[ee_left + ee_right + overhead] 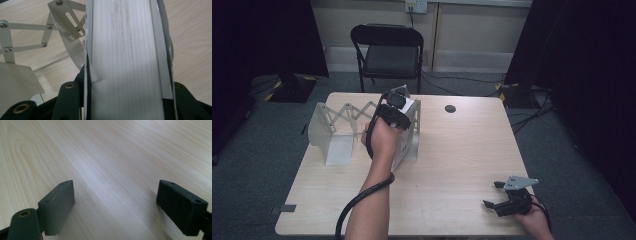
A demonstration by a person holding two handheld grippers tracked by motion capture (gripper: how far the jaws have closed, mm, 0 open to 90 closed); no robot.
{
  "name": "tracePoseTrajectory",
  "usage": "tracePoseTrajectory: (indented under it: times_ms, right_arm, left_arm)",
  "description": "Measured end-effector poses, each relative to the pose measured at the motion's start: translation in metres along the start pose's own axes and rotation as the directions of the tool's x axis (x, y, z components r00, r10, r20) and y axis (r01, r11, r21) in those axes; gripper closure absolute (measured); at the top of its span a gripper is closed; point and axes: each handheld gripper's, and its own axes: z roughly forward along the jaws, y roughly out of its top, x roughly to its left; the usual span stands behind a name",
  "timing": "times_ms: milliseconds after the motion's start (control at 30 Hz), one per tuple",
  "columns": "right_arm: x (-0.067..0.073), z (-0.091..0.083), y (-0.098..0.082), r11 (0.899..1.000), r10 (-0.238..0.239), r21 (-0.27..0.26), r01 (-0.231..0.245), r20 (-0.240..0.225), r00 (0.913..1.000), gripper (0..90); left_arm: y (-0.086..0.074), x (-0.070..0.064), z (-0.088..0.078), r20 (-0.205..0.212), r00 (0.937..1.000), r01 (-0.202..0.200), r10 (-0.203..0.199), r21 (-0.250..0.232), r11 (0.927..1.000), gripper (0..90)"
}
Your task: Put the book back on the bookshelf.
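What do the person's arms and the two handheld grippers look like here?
Both forearms are bare, with no sleeves. The left gripper and right gripper are matte black two-jaw units, each topped by a grey three-cornered plate. A thick black cable trails from the left one. The right gripper's pads are flat black blocks with brass-coloured rivets at the linkage.

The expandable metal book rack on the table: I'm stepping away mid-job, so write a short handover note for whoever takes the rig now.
Left tool: shut on a thick white book, pages facing the camera, held against the right end plate of the expandable metal rack.
Right tool: open, holding nothing, resting low over the bare wooden table near its front right corner.
Rack: standing at the table's left half, scissor links partly stretched between its two end plates.
Done: book gripped and brought to the rack.
Left: probably seat the book upright in the rack, release, then withdraw the left tool.
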Motion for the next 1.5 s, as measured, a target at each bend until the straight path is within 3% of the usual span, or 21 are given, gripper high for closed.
tracePoseTrajectory:
  times_ms: [133, 300, 533, 800, 1033, 1233, 1500]
  right_arm:
    - [0.000, 0.000, 0.000, 1.000, -0.001, -0.001, 0.001, 0.000, 1.0000, 14.3]
    - [0.000, 0.000, 0.000, 1.000, -0.001, -0.001, 0.001, 0.000, 1.0000, 14.4]
    - [0.000, 0.000, 0.000, 1.000, -0.002, -0.001, 0.002, 0.000, 1.0000, 14.3]
    - [0.000, 0.000, 0.000, 1.000, -0.002, -0.001, 0.002, 0.000, 1.0000, 14.3]
    - [0.000, 0.000, 0.000, 1.000, -0.002, -0.001, 0.002, -0.001, 1.0000, 14.3]
    - [0.000, 0.000, 0.000, 1.000, -0.002, -0.001, 0.002, -0.002, 1.0000, 14.3]
    - [0.000, 0.001, 0.000, 1.000, -0.004, -0.002, 0.004, -0.002, 1.0000, 14.3]
  left_arm:
    - [0.000, 0.003, 0.002, 0.006, 0.9997, 0.024, -0.024, -0.007, 0.9997, 52.4]
    - [0.001, -0.001, 0.005, -0.017, 0.9997, 0.017, -0.017, -0.012, 0.9998, 52.4]
    - [0.003, -0.002, 0.008, -0.018, 0.9996, 0.022, -0.023, -0.017, 0.9996, 52.3]
    - [0.003, 0.002, 0.009, -0.018, 0.9981, 0.058, -0.059, -0.039, 0.9975, 52.4]
    - [0.004, 0.002, 0.010, -0.037, 0.9976, 0.056, -0.058, -0.043, 0.9975, 52.3]
    - [0.003, 0.001, 0.012, -0.050, 0.9955, 0.076, -0.081, -0.086, 0.9934, 52.4]
    - [0.001, 0.000, 0.016, -0.047, 0.9934, 0.099, -0.104, -0.106, 0.9894, 52.4]
